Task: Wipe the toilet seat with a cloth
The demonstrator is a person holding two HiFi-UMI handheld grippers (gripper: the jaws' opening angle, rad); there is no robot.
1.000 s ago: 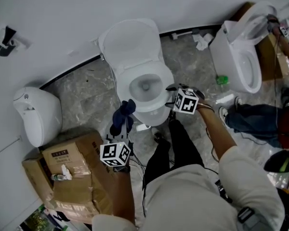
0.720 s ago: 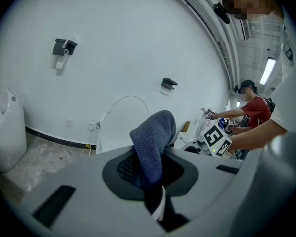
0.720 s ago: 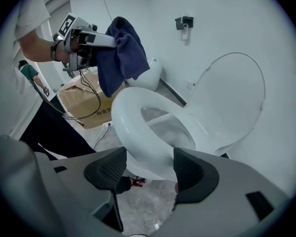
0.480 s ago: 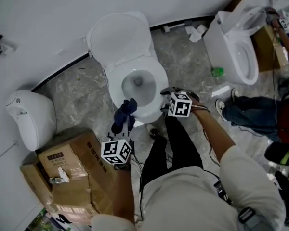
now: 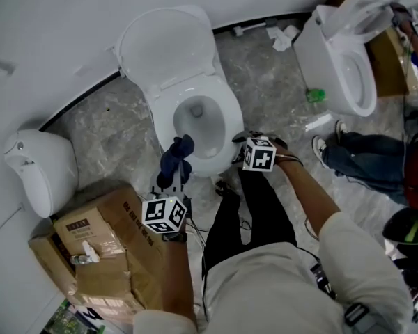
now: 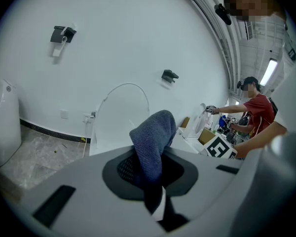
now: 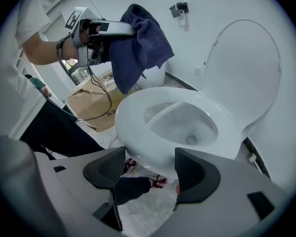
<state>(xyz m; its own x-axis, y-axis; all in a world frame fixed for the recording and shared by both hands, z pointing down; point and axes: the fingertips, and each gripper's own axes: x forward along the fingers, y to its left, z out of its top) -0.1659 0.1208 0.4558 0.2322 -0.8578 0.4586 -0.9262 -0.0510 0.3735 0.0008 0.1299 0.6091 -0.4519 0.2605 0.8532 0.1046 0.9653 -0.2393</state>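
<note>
Left gripper (image 5: 173, 184) is clamped on the cloth (image 5: 177, 157), which hangs just above the near rim of the seat (image 5: 230, 120), seemingly not touching it. Right gripper (image 7: 150, 168) holds nothing. Its jaws have just been opening and stand wide, with the seat's front edge beyond them. Two toilets show: the near toilet (image 5: 168, 47), lid up, and a second toilet (image 5: 338, 68) well apart at right. One seat is being worked on, with two grippers and one cloth. Wiping looks not yet begun, so the whole ring is left.
</note>
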